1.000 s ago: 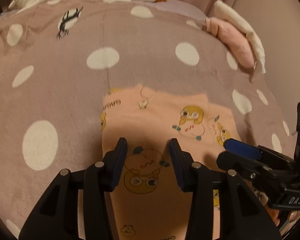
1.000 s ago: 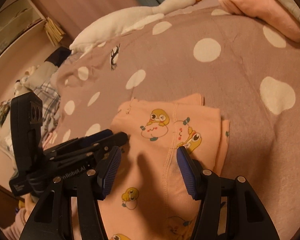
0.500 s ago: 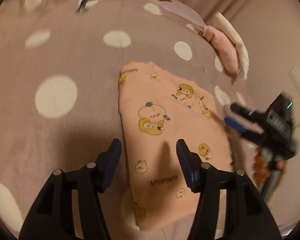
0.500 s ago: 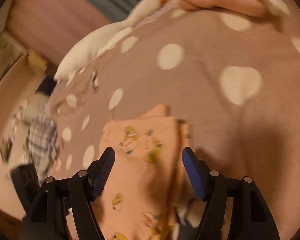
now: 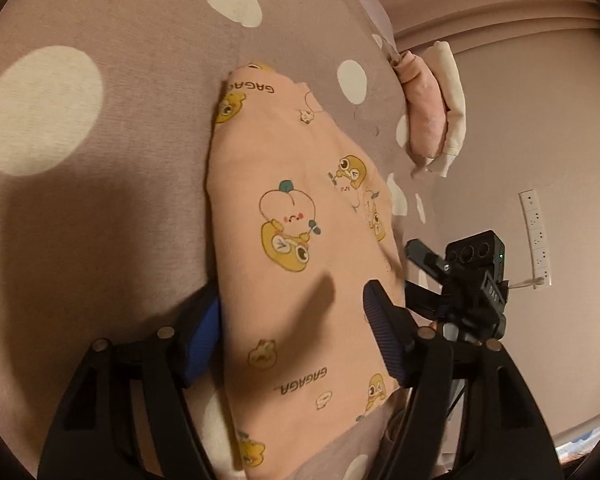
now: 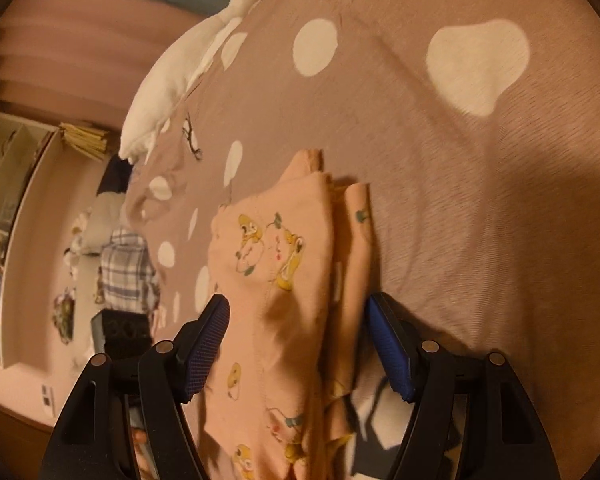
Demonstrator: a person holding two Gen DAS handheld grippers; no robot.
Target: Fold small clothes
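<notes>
Left wrist view: left gripper [image 5: 292, 328] fingers apart, having just widened, straddling the folded peach duck-print garment [image 5: 300, 240] lying mid-frame on the polka-dot blanket [image 5: 100, 200]; pads not pressing it. Right gripper [image 5: 428, 276] at right edge. Right wrist view: right gripper [image 6: 300, 340] fingers apart, astride the garment's [image 6: 284, 280] stacked folds at lower centre.

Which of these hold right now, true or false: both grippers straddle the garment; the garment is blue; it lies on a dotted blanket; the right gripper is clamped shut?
1. Left gripper and right gripper each straddle the peach garment: true.
2. The garment is blue: false, it is peach with cartoon prints.
3. It lies on a white-dotted blanket: true.
4. The right gripper is clamped shut: false, its jaws stand wide, with the cloth between them.
</notes>
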